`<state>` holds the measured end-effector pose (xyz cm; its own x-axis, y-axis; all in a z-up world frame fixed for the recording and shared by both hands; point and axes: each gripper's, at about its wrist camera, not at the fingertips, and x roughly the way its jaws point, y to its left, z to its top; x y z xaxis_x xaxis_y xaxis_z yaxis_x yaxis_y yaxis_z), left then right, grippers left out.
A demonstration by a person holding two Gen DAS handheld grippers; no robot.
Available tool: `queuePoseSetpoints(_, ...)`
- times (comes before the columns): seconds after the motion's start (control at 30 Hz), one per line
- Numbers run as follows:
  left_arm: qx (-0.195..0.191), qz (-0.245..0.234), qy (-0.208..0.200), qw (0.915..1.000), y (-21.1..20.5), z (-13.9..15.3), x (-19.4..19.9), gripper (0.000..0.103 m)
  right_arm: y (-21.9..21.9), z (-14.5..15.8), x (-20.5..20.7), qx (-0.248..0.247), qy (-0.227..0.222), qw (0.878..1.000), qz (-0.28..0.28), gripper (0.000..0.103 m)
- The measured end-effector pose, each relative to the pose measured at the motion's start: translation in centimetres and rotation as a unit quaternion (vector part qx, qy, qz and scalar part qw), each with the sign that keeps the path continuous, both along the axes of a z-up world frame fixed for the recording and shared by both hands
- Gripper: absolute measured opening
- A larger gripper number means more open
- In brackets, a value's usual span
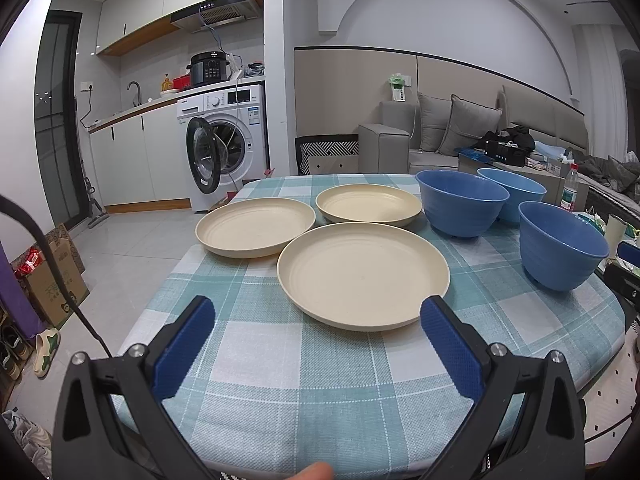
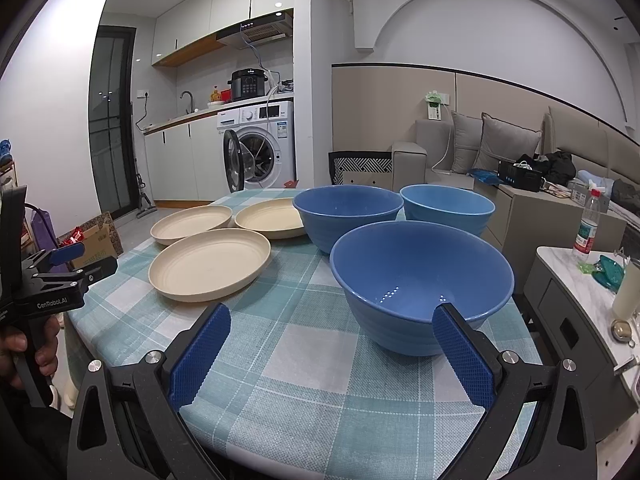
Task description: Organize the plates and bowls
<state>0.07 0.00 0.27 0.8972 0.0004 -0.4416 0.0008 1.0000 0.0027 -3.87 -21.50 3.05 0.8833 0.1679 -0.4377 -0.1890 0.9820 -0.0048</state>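
Three cream plates lie on the checked tablecloth (image 1: 288, 376): a near plate (image 1: 362, 274), a left plate (image 1: 256, 226) and a far plate (image 1: 368, 204). Three blue bowls stand to their right: a near bowl (image 1: 562, 242), a middle bowl (image 1: 460, 200) and a far bowl (image 1: 514, 192). My left gripper (image 1: 316, 312) is open, just short of the near plate's front rim. My right gripper (image 2: 334, 320) is open in front of the near bowl (image 2: 422, 284), its right fingertip (image 2: 448, 316) overlapping the rim. The left gripper (image 2: 70, 258) also shows at that view's left edge, held by a hand.
A marble side table (image 2: 568, 276) with a water bottle (image 2: 586, 226) and small items stands right of the table. A grey sofa (image 1: 440, 140) lies behind. Cardboard boxes (image 1: 56, 276) and shoes sit on the floor at left. A washing machine (image 1: 228, 140) stands open.
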Motion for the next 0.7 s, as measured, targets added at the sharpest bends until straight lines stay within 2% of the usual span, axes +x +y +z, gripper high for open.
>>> queuePoseSetpoints(0.7, 0.000, 0.002, -0.002, 1.0000, 0.32, -0.04, -0.08, 0.103, -0.03, -0.18, -0.19, -0.001, 0.000, 1.000, -0.001, 0.103)
